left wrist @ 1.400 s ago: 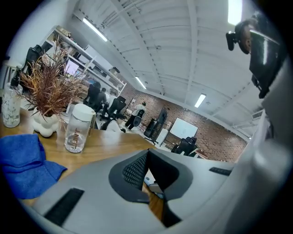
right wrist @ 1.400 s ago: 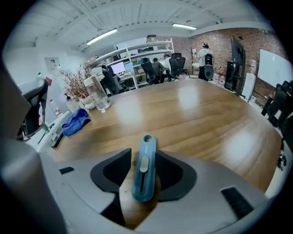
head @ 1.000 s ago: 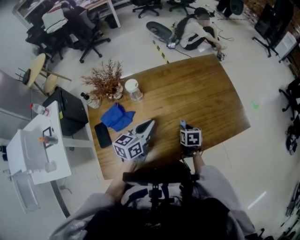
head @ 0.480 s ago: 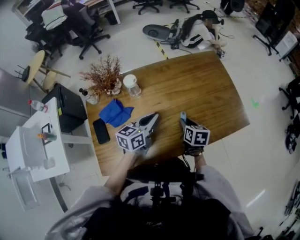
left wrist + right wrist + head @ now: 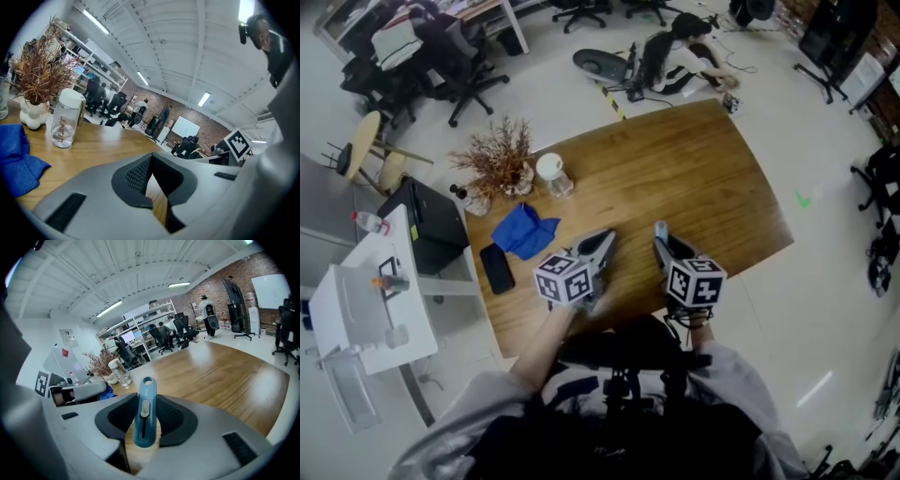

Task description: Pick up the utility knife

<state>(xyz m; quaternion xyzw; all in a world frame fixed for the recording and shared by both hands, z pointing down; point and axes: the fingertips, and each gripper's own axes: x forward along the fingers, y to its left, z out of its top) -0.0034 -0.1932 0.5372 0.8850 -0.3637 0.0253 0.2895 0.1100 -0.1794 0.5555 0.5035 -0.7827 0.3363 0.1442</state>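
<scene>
a: where's the utility knife (image 5: pixel 144 404) vs the claws?
b: already in the right claw (image 5: pixel 146 423), pads clamped on both sides of its blue body. long axis runs straight along the claw, tip sticking out at 12 o'clock, slider facing the camera.
a: left claw (image 5: pixel 151 161)?
b: pads pinched together, nothing in them, sits just beside the right one at its 9 o'clock. right hand owns this one.
a: knife on the table (image 5: pixel 694 178) or off?
b: looks clear of the wood, over the table's 6 o'clock edge.
a: change from the earlier frame?
b: right marker cube (image 5: pixel 695 281) reads bigger, nearer the head camera, so the claw has come up with the knife. left only drifts a bit toward 12.
</scene>
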